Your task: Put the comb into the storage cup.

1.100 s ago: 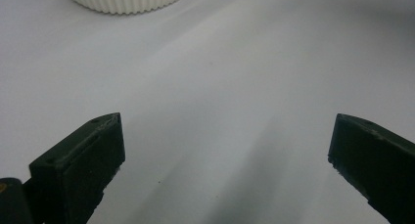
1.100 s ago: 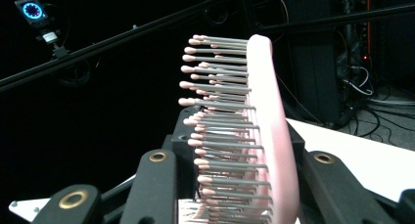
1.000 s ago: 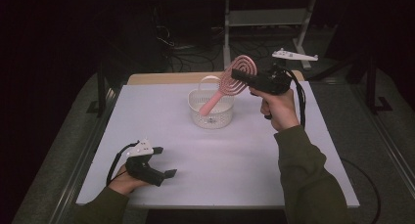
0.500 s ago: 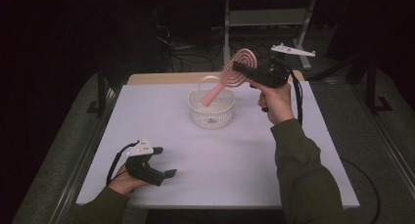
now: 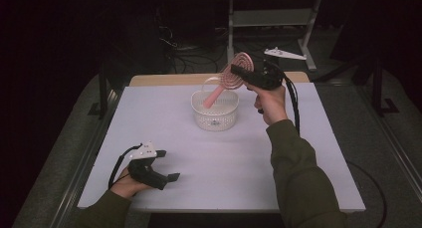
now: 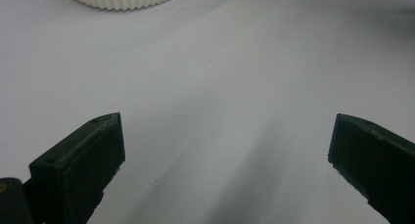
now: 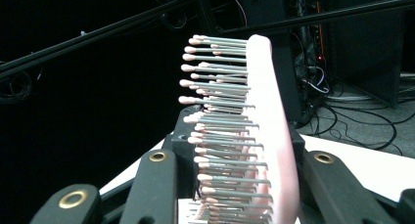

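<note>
Pink plastic hairbrush [image 5: 234, 74], round head, clamped in right gripper [image 5: 243, 73] over ribbed white basket [image 5: 215, 113]; right gripper view shows bristles [image 7: 220, 131]. Left gripper [image 6: 225, 150] open, empty, on worktop [image 5: 224, 158].

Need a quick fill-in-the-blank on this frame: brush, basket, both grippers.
1. The right gripper is shut on a pink ____.
2. The brush's handle points down into the white ____.
3. The left gripper rests low near the table with its jaws ____.

Missing words: hairbrush; basket; open

White basket [image 5: 215, 111] on white table [image 5: 239, 173]
</note>
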### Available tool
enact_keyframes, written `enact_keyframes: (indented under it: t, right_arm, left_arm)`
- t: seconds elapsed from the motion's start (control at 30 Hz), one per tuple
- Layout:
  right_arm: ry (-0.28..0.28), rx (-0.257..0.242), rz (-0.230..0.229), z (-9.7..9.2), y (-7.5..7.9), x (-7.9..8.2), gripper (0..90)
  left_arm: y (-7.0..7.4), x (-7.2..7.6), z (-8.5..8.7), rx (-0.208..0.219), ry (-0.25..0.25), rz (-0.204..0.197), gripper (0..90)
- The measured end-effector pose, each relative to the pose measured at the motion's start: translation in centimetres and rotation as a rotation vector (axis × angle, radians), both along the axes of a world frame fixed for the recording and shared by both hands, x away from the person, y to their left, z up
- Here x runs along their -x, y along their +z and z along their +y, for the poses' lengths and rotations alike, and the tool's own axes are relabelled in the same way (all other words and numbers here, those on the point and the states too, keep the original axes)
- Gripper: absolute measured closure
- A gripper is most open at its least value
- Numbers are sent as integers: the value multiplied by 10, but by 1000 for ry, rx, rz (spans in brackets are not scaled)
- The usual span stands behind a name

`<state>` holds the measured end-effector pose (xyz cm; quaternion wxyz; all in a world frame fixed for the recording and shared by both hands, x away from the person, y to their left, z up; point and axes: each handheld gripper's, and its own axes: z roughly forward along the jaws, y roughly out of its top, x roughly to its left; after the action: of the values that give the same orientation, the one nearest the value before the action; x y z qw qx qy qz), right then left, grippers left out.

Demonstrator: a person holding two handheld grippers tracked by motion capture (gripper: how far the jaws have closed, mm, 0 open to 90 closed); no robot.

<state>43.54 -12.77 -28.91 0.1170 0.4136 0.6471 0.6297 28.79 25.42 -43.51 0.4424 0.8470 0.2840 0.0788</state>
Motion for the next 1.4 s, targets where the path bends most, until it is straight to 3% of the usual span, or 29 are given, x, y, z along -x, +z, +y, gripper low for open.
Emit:
enact_keyframes:
  t: [0.8, 1.4]
  right_arm:
    - [-25, 28, 52, 29, -45, -14, 628]
    - [-29, 60, 72, 45, -63, -17, 627]
  left_arm:
    - [0, 0, 0, -1, -10, 6, 4]
    - [0, 1, -1, 3, -17, 9, 4]
